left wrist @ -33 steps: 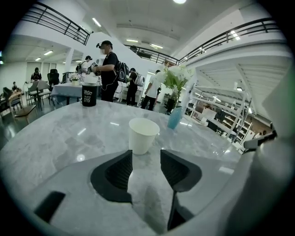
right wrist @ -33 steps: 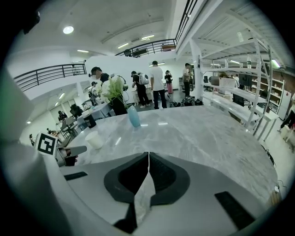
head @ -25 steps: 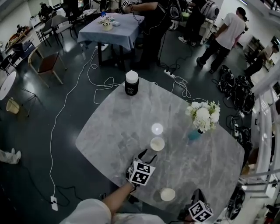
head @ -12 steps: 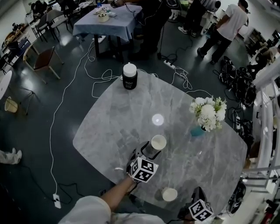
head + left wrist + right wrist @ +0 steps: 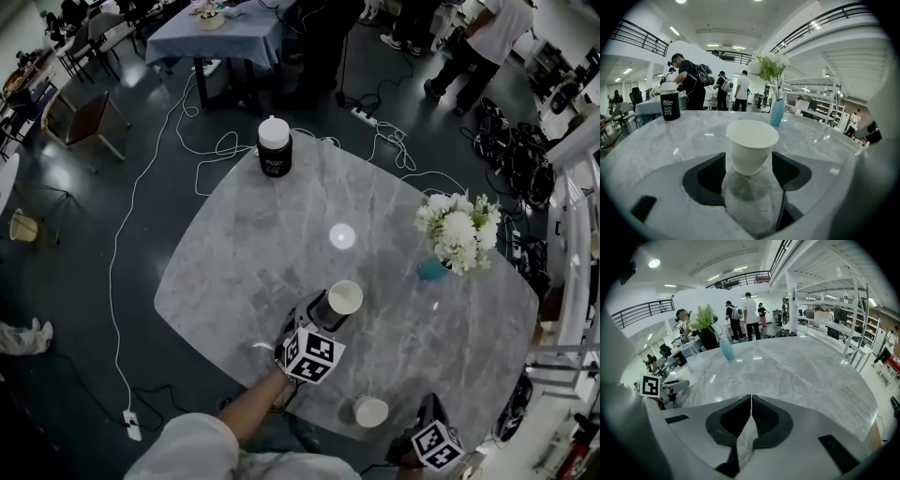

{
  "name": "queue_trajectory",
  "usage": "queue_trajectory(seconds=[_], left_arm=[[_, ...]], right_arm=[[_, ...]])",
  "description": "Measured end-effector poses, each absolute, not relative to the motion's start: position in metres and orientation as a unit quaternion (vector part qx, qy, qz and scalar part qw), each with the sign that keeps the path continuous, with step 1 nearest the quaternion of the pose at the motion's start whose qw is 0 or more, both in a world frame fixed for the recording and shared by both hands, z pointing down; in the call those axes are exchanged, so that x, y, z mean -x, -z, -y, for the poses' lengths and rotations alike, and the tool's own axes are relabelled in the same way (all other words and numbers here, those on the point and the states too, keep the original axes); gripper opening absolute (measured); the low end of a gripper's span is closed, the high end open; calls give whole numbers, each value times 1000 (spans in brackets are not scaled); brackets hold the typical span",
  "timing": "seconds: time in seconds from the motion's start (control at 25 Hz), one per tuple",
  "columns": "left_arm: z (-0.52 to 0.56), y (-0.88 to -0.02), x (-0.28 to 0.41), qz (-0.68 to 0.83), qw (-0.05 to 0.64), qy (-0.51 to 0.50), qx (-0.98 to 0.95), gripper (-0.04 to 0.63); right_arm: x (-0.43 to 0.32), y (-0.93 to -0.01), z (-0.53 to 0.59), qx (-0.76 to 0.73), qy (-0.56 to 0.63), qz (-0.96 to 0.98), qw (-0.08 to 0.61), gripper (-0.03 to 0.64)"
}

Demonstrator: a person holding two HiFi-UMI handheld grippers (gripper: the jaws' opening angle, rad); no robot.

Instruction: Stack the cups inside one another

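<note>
White paper cup (image 5: 751, 145): upright between my left jaws, mouth up, long axis vertical; smooth, tapered wall.
Left gripper (image 5: 748, 161): my jaws have just been opening and stand wide, pads clear of the cup on both sides.
Marble table (image 5: 253, 253): grey, veined, glossy, under both jaws.
Second cup (image 5: 370, 411): upright, just left of my right jaws.
Right gripper (image 5: 751, 397): jaws pressed together, nothing between them.
Left forearm (image 5: 248, 422): stretched forward, gripper tipped downward.
</note>
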State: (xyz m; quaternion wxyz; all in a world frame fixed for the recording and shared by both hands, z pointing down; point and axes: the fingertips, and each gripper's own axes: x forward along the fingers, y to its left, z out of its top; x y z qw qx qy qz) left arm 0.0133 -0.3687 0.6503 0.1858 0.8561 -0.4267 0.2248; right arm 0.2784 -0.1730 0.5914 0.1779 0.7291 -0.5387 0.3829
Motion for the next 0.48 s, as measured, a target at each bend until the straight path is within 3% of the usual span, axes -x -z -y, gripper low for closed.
queue_trajectory(seconds=[0.48], left_arm=[[372, -644, -14, 427, 177, -223, -858, 299]], right_arm=[[-271, -596, 170, -733, -390, 530, 173, 14]])
